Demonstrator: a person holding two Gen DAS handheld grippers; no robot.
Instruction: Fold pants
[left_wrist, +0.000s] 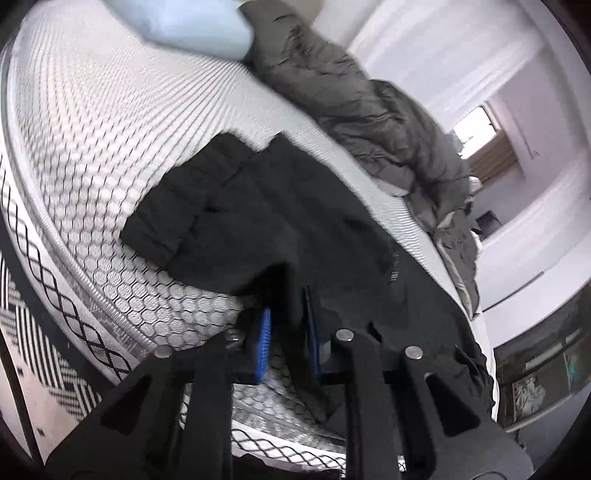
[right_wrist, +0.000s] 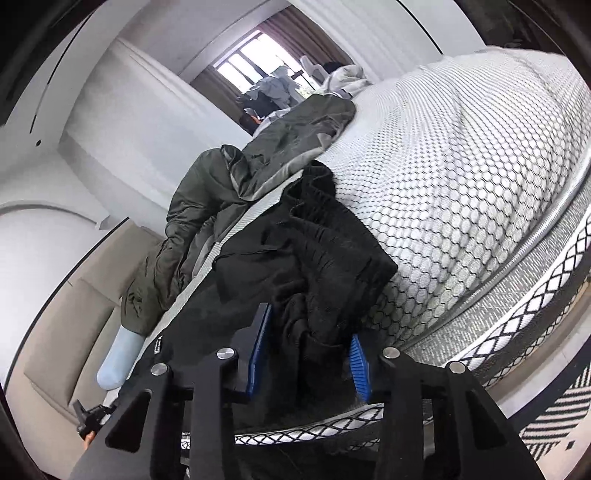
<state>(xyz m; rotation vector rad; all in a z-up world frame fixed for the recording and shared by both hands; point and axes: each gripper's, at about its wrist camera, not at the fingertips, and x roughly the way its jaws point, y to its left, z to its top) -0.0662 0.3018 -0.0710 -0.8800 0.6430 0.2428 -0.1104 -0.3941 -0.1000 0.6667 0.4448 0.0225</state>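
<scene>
Black pants (left_wrist: 280, 218) lie on a white mattress (left_wrist: 92, 155) with a honeycomb pattern, near its edge. My left gripper (left_wrist: 290, 325) is shut on a fold of the pants cloth between its blue pads (left_wrist: 264, 339). In the right wrist view the pants (right_wrist: 317, 254) show their gathered waistband bunched up. My right gripper (right_wrist: 310, 354) is shut on that bunched cloth, its blue pads (right_wrist: 359, 362) pressed on either side. The mattress (right_wrist: 461, 177) fills the right side of that view.
A dark grey-green quilt (left_wrist: 373, 122) lies crumpled along the far side of the bed, also in the right wrist view (right_wrist: 236, 192). A light blue pillow (left_wrist: 199, 26) sits at the head of the bed, also in the right wrist view (right_wrist: 118, 358). A black-and-white patterned rug (left_wrist: 44, 332) lies by the bed.
</scene>
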